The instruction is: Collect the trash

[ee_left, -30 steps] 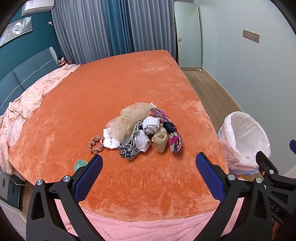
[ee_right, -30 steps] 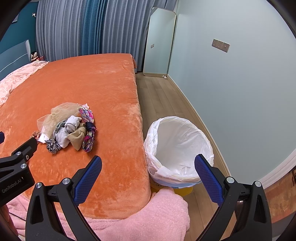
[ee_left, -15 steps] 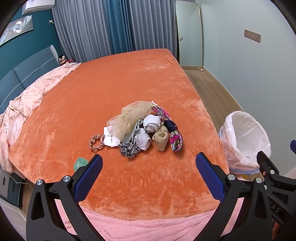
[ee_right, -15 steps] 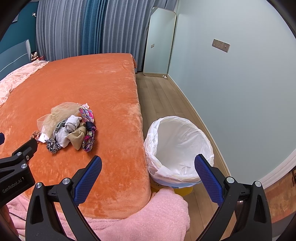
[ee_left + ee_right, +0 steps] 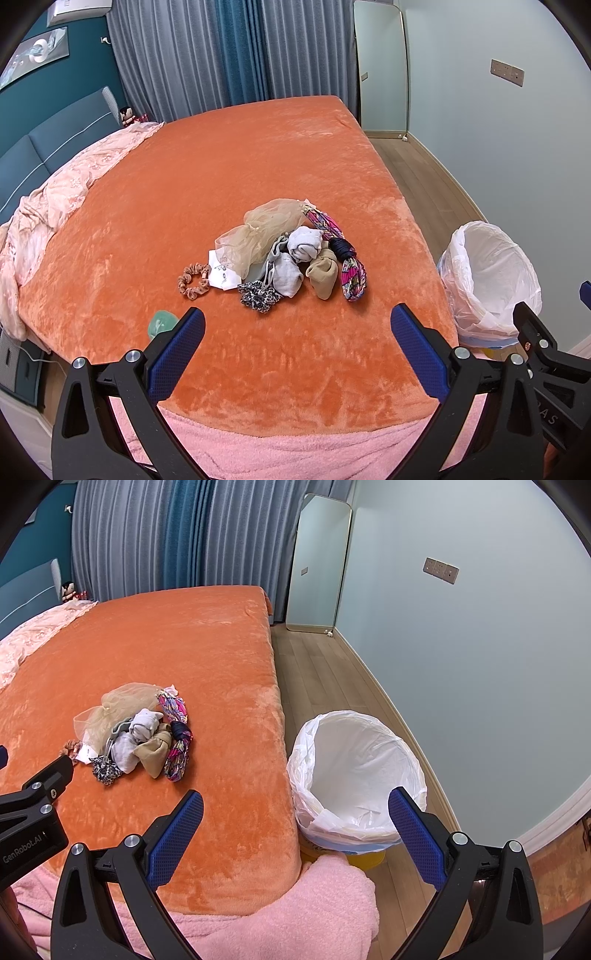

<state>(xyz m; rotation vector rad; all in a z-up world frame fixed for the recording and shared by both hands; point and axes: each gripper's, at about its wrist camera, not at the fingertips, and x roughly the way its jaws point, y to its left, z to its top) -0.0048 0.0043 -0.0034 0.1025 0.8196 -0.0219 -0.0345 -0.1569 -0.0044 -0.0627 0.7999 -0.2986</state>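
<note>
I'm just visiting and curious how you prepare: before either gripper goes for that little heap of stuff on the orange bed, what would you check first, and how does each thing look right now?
1. Left gripper open and holding nothing: ok.
2. Right gripper open and holding nothing: ok.
3. Pile of small items in view on the orange bedspread, nothing lying between it and the left gripper: ok.
4. Trash bin upright on the floor beside the bed, white liner open at the top: ok.
5. Bin has room: ok, only the liner shows inside.
6. Which pieces are really trash: cannot tell; they look like socks, scrunchies and fabric.
</note>
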